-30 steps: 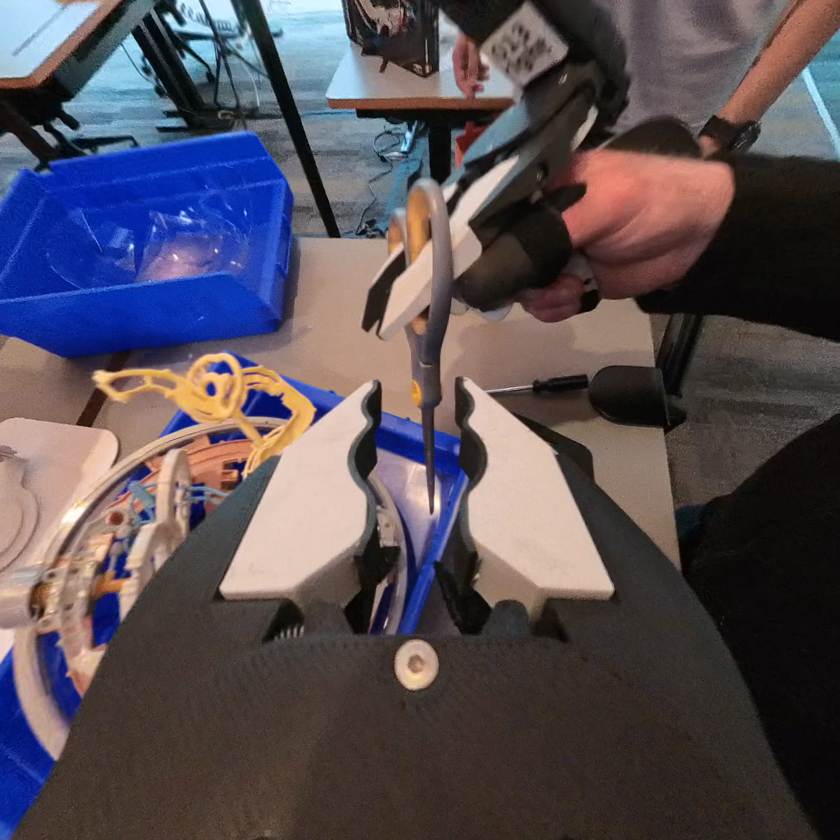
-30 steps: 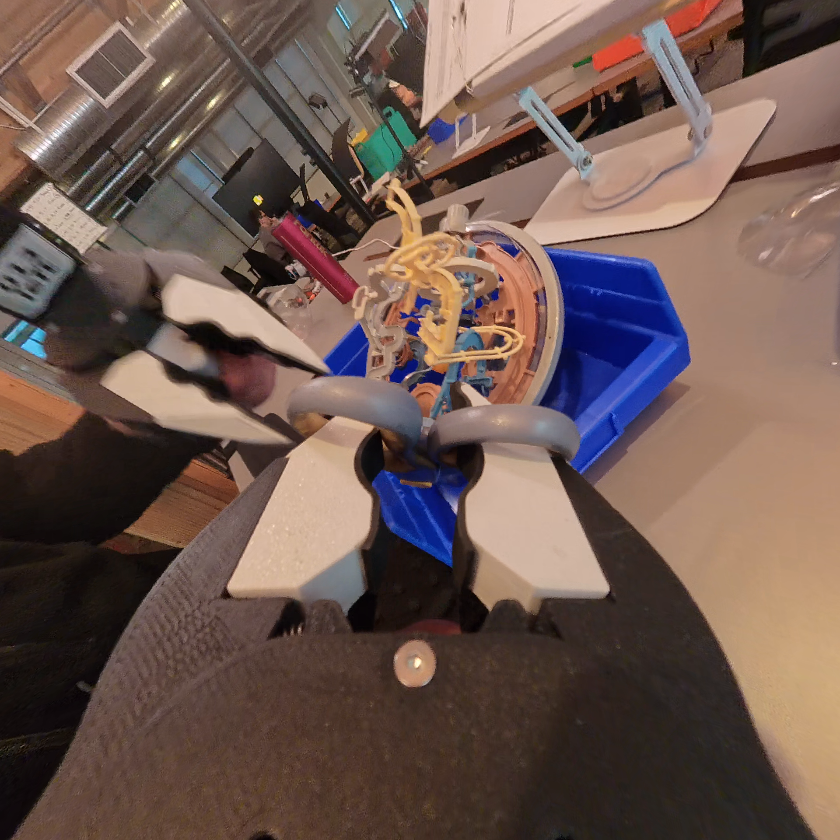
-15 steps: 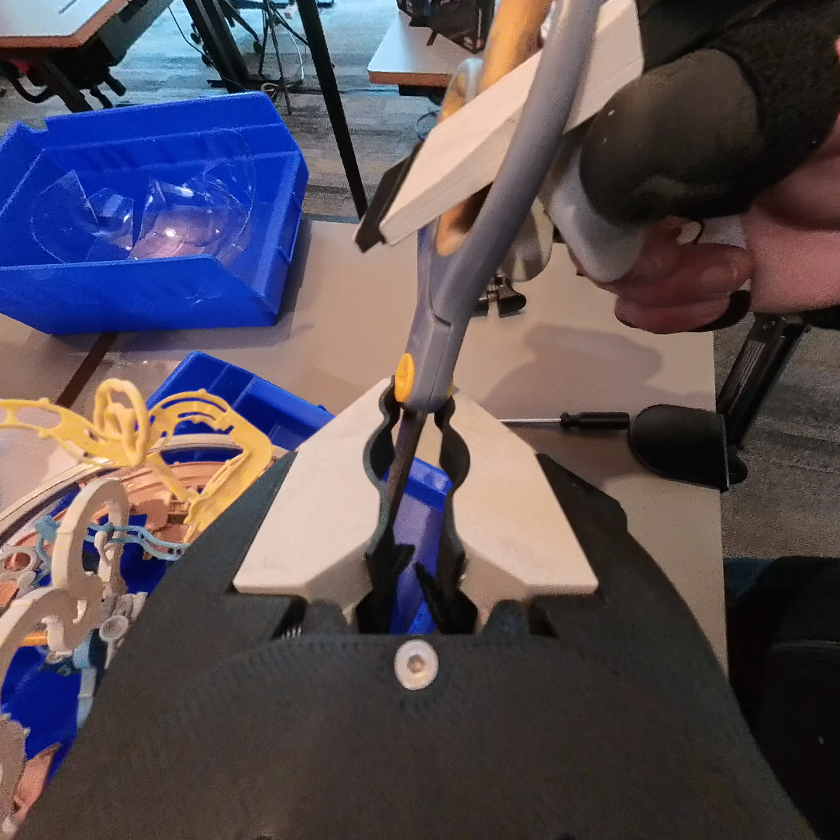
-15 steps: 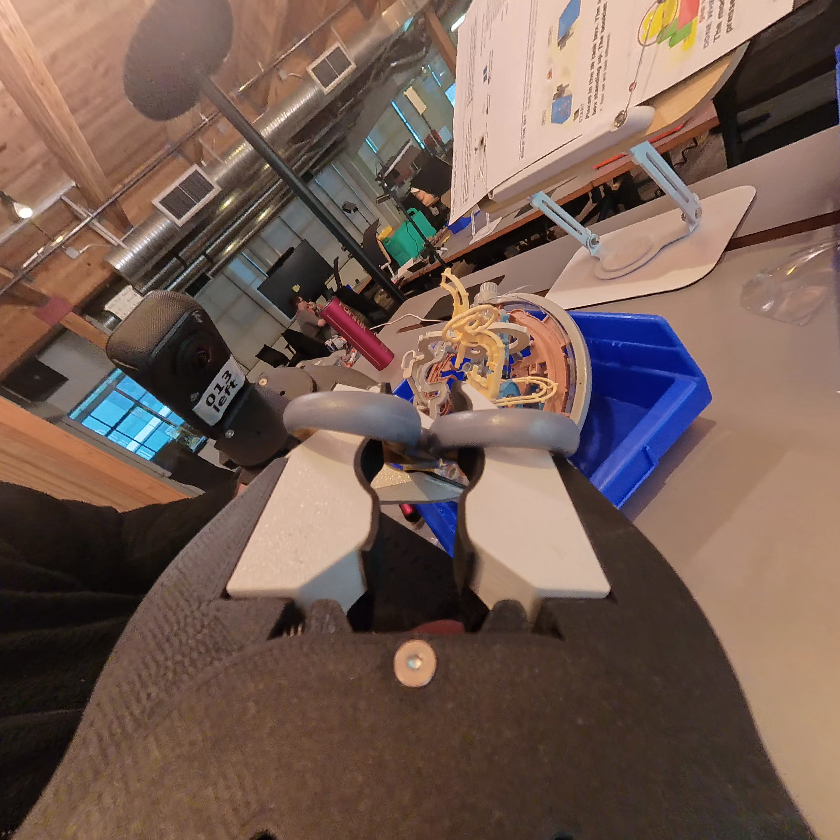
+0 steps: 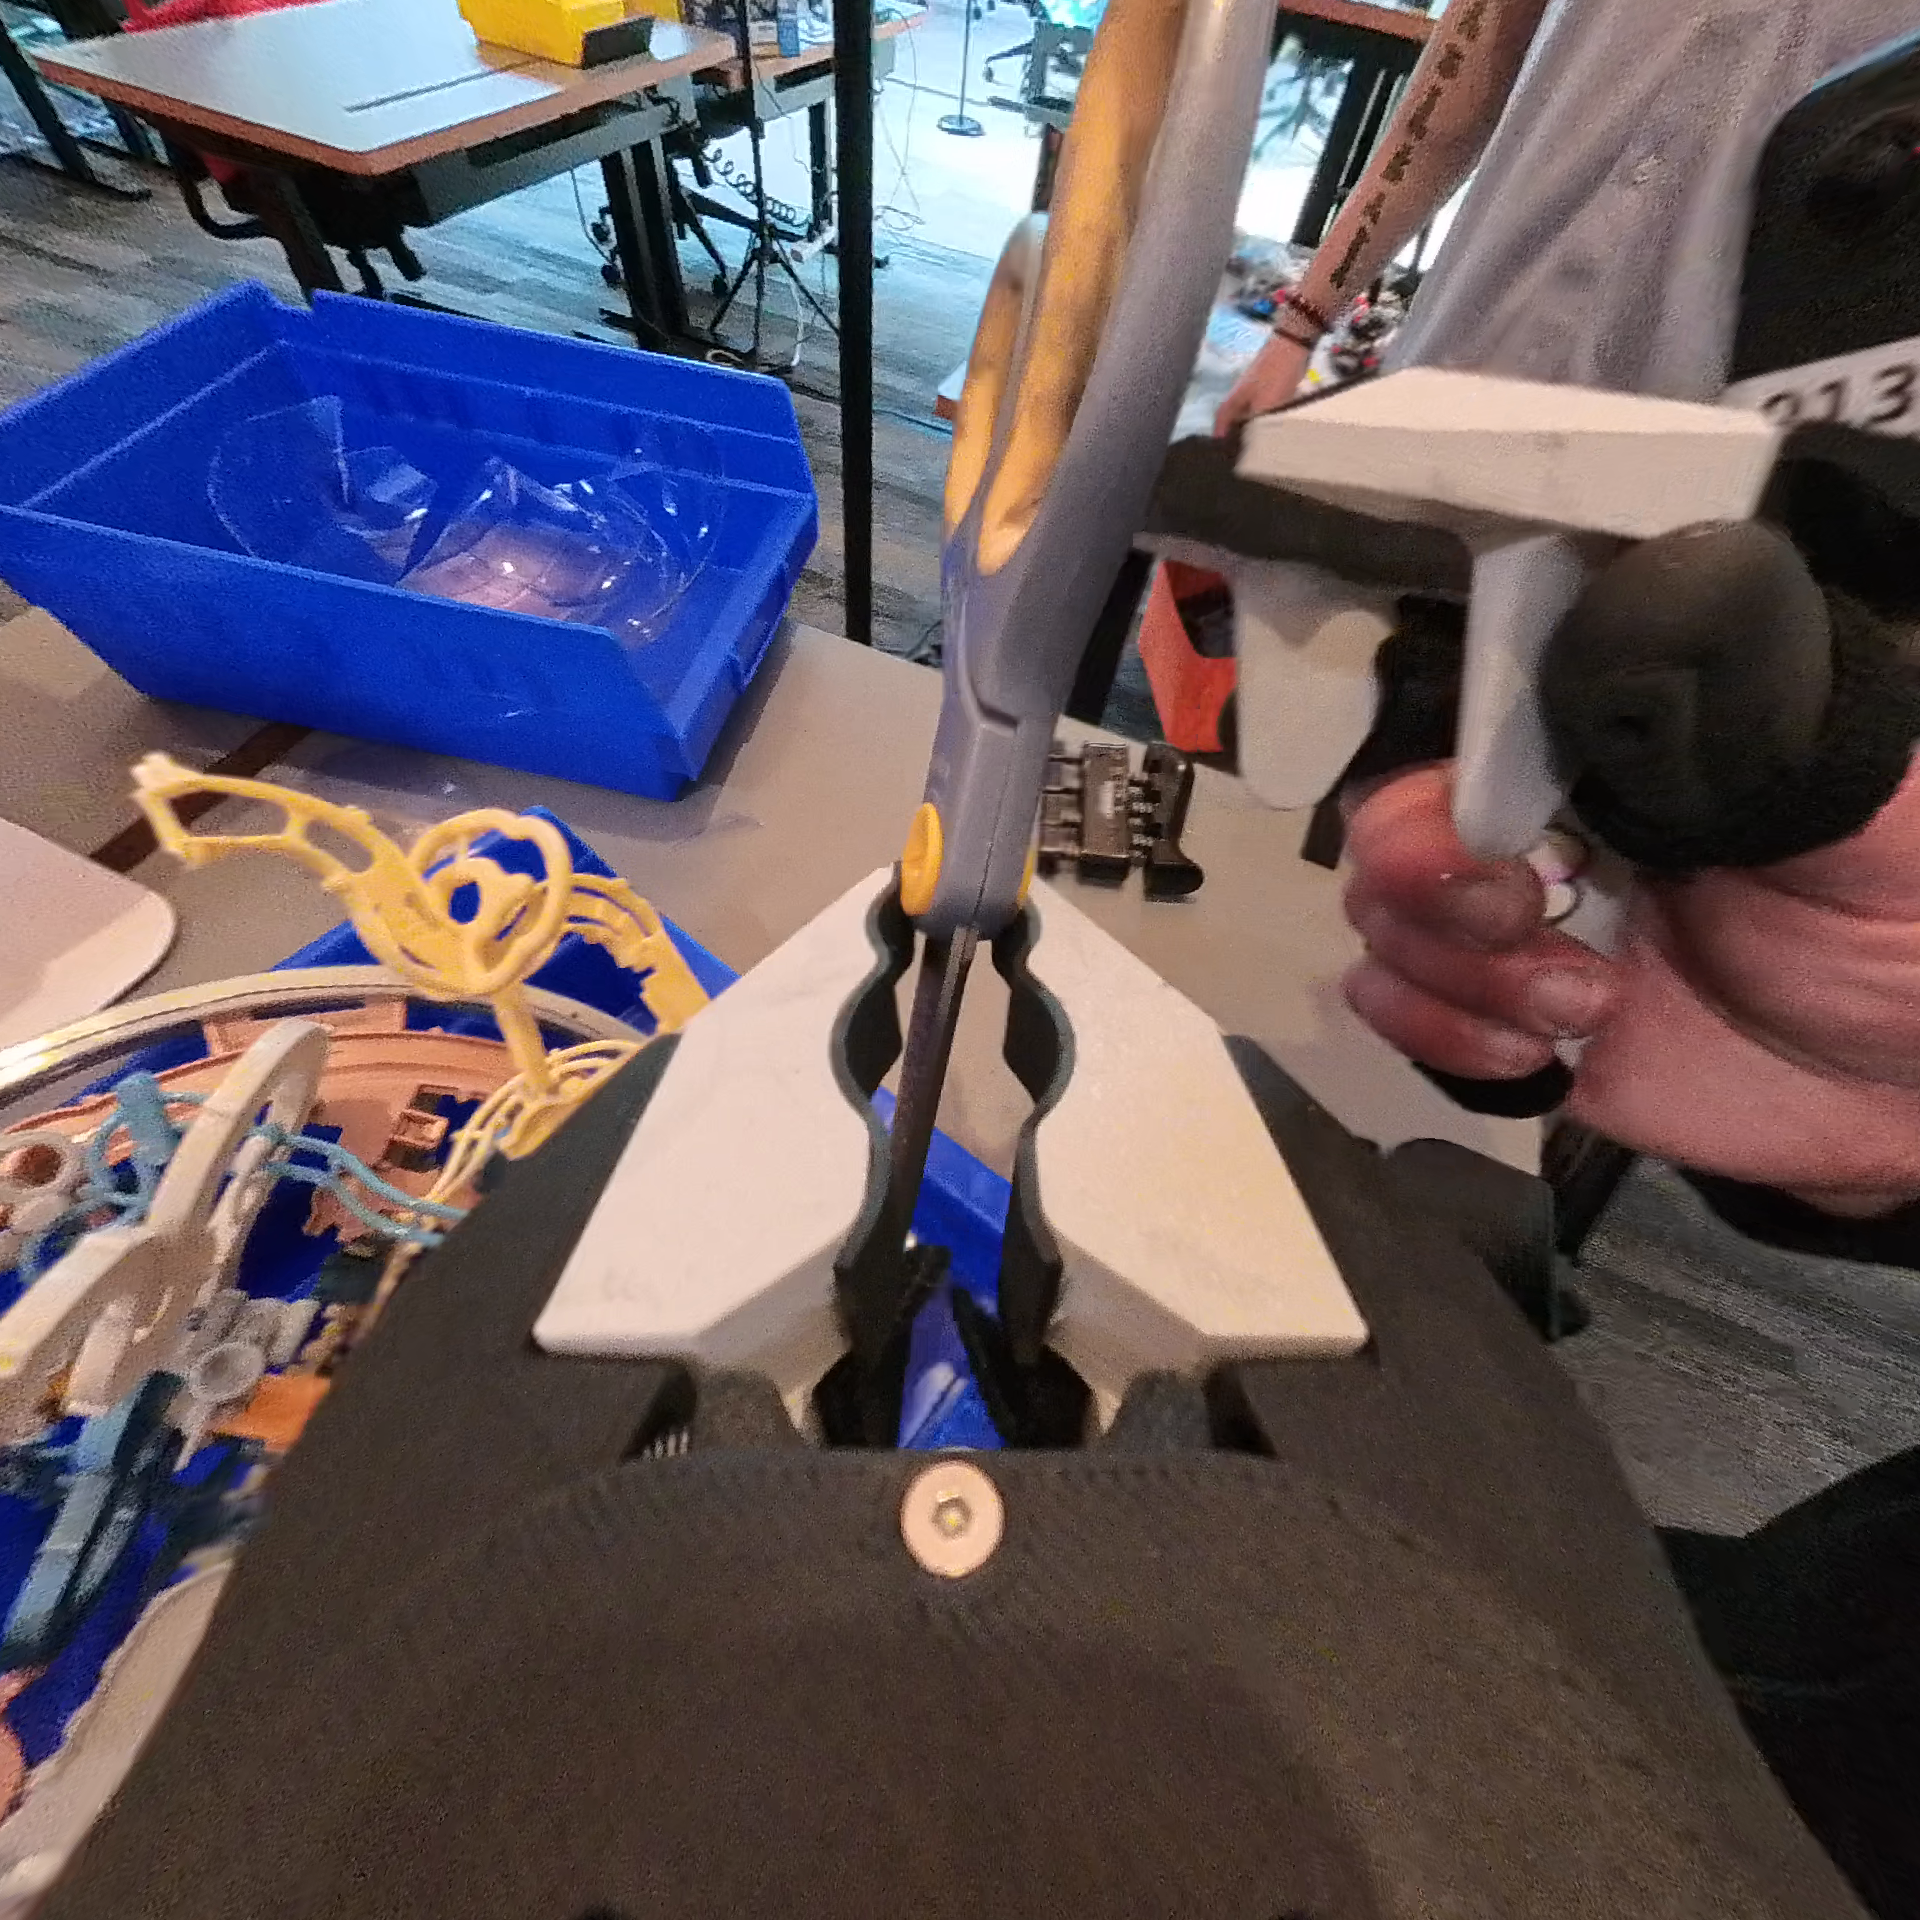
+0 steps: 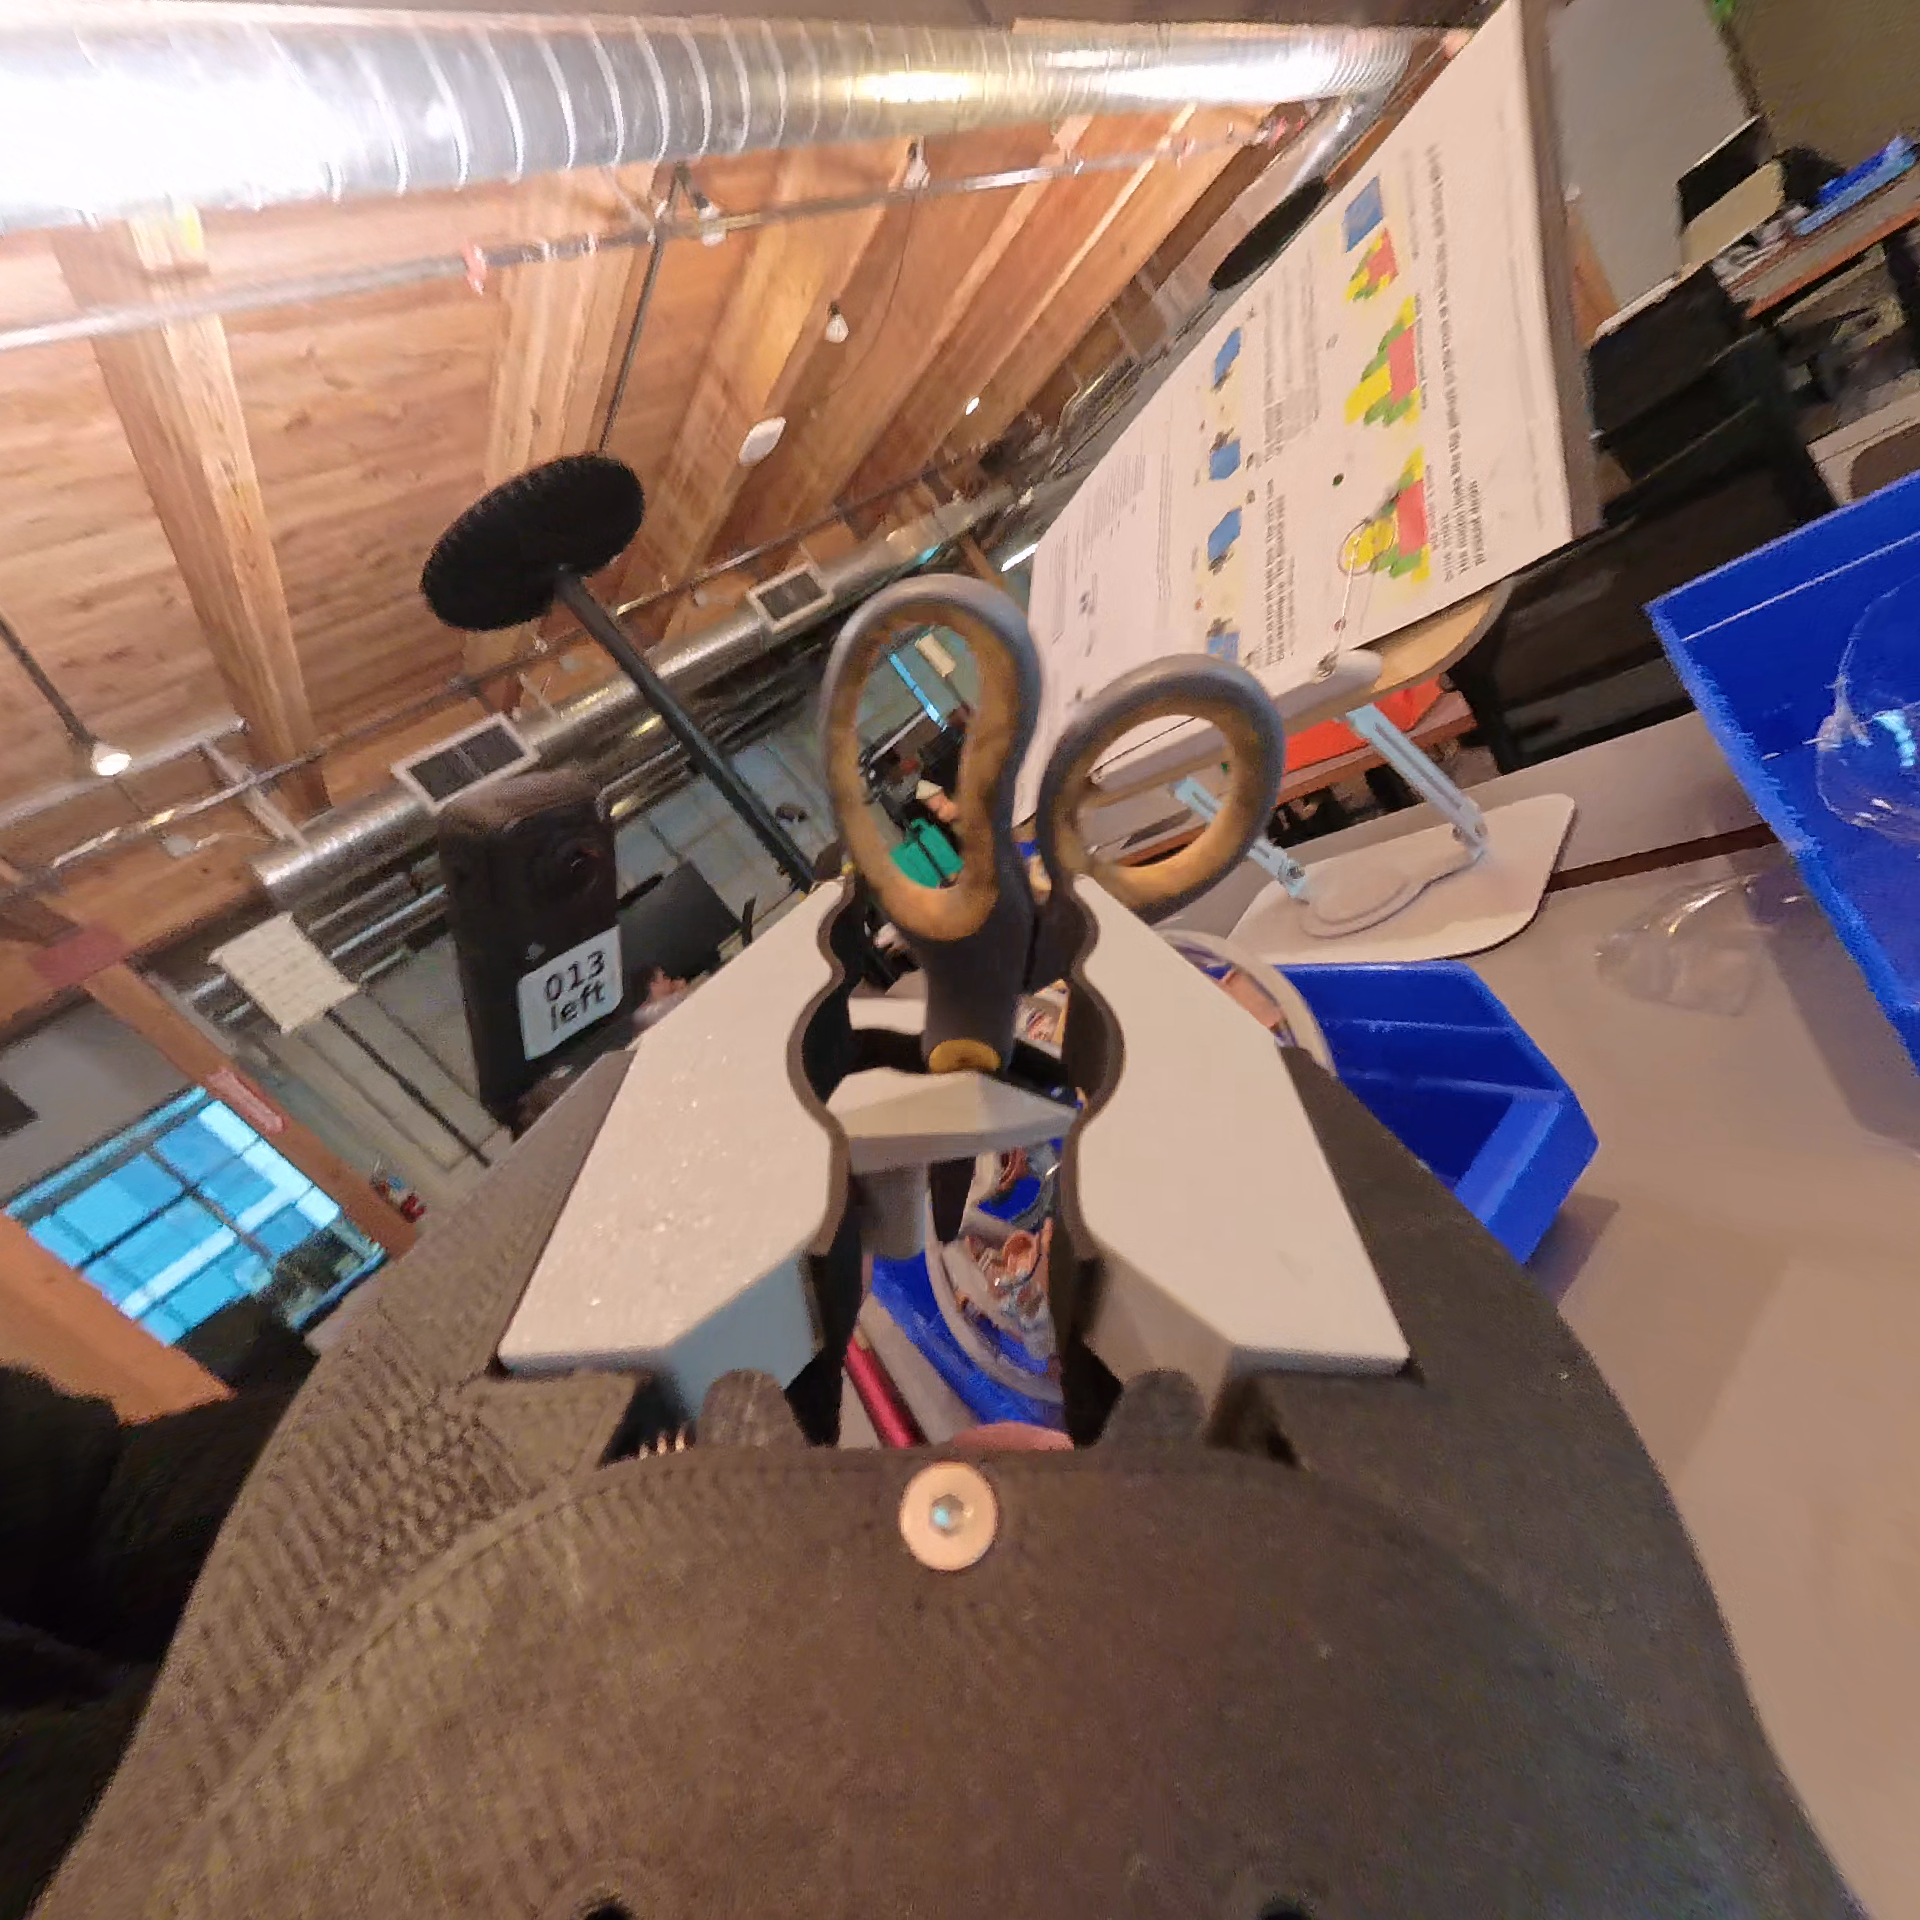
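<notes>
Grey table [image 5: 831, 748] carries two blue bins: the far bin [image 5: 436, 613] with clear plastic, the near bin [image 5: 582, 966] with a round model [image 5: 260, 1122]. Left gripper [image 5: 951, 914] is clamped on the scissors [image 5: 997, 665] at the blades. Right gripper [image 6: 956, 935] stands apart around the handles.
</notes>
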The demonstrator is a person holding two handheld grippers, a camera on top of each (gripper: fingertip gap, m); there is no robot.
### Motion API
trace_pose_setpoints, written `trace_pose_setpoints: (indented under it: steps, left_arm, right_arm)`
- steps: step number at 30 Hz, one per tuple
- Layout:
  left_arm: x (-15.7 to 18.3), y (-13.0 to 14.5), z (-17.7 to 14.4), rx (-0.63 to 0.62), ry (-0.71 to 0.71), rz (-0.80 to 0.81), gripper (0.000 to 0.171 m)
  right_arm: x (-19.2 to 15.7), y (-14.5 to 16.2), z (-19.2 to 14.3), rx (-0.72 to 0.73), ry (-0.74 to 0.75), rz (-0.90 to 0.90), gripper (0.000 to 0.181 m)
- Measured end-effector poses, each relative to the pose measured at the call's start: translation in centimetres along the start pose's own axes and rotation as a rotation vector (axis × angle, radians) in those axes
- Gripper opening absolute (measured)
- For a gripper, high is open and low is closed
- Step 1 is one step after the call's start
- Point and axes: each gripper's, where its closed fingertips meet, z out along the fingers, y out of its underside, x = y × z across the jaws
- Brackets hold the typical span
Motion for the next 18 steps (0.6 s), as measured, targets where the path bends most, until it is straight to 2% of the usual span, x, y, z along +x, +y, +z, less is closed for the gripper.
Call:
trace_pose_setpoints:
  steps: [2,4,6,8,11,14,16,17,18]
  left_arm:
    - [-0.8,0.2,-0.4,-0.028,-0.040,0.063,0.013]
    - [0.1,1.0,-0.3,-0.081,0.030,0.080,0.014]
    - [0.9,1.5,-0.1,-0.098,0.067,0.104,0.014]
    - [1.6,2.1,0.3,-0.135,0.137,0.080,0.014]
    - [2.1,2.4,0.1,-0.147,0.243,0.009,0.014]
    - [2.7,1.9,-0.6,-0.122,0.346,-0.050,0.014]
    - [3.3,2.1,-1.0,-0.131,0.387,-0.020,0.014]
    - [3.7,2.3,-1.0,-0.148,0.412,-0.026,0.013]
    - [4.3,2.5,-1.2,-0.164,0.463,-0.048,0.013]
  right_arm:
    - [-0.3,-0.2,-1.1,-0.015,0.001,-0.020,0.034]
    - [0.7,-0.8,-2.4,-0.031,0.075,-0.105,0.037]
    - [1.9,-1.1,-2.8,-0.060,0.110,-0.135,0.057]
    - [2.3,-1.4,-2.7,-0.077,0.055,-0.110,0.064]
    - [1.8,-1.6,-2.7,-0.130,-0.091,-0.046,0.052]
    - [2.5,-0.9,-3.0,-0.195,-0.108,-0.067,0.072]
    - [2.0,-0.5,-3.0,-0.210,-0.159,-0.045,0.075]
    - [1.7,-0.2,-2.9,-0.217,-0.179,-0.035,0.075]
    - [1.1,0.0,-2.8,-0.219,-0.216,-0.022,0.067]
